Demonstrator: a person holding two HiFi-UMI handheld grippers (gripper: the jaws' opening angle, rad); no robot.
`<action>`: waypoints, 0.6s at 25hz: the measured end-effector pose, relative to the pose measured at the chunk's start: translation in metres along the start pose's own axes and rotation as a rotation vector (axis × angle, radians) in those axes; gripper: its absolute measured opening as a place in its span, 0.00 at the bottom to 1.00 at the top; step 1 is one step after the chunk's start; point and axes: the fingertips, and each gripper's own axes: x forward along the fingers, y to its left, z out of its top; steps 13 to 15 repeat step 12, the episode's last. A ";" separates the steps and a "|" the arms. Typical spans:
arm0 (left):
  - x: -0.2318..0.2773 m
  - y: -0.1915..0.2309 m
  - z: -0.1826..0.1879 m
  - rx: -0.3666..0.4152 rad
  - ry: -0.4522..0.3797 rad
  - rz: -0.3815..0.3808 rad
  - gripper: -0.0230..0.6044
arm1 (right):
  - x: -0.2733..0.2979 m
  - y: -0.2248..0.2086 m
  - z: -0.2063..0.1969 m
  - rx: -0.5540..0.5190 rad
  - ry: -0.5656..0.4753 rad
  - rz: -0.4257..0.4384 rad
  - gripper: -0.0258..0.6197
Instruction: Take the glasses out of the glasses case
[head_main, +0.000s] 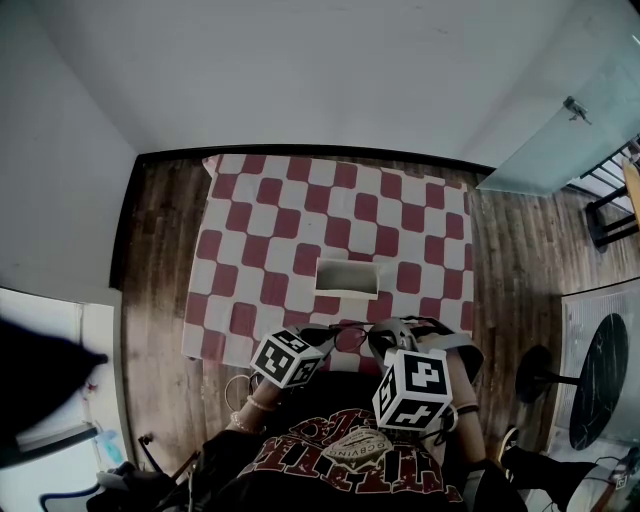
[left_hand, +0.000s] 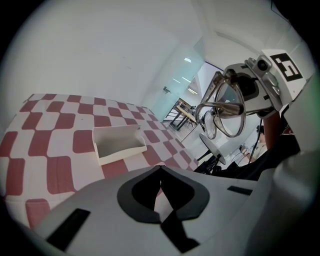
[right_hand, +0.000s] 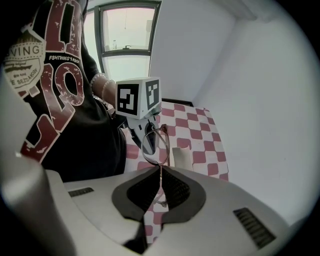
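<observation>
The glasses (head_main: 350, 337), thin-rimmed with round lenses, hang in the air over the table's near edge. My right gripper (head_main: 385, 338) is shut on one temple arm; in the right gripper view the glasses (right_hand: 154, 145) stick up out of the jaws (right_hand: 161, 172). In the left gripper view the glasses (left_hand: 225, 112) sit at the upper right under the right gripper (left_hand: 234, 82). My left gripper (head_main: 325, 338) is just left of them, shut and holding nothing (left_hand: 160, 170). The white glasses case (head_main: 347, 277) lies open and empty mid-table (left_hand: 117, 142).
A red-and-white checked cloth (head_main: 260, 250) covers the table, on a wooden floor with white walls behind. A round black side table (head_main: 598, 380) stands at the right. The person's dark printed shirt (head_main: 350, 455) is close behind both grippers.
</observation>
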 end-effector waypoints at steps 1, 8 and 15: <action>0.000 0.000 0.000 0.001 0.002 -0.001 0.05 | 0.000 0.000 0.000 0.001 0.001 0.002 0.08; 0.000 -0.001 0.001 0.000 0.006 -0.002 0.05 | 0.000 0.001 -0.001 0.005 0.002 0.015 0.08; -0.001 -0.001 0.001 0.000 0.007 -0.001 0.05 | 0.001 0.002 -0.002 0.006 0.004 0.019 0.08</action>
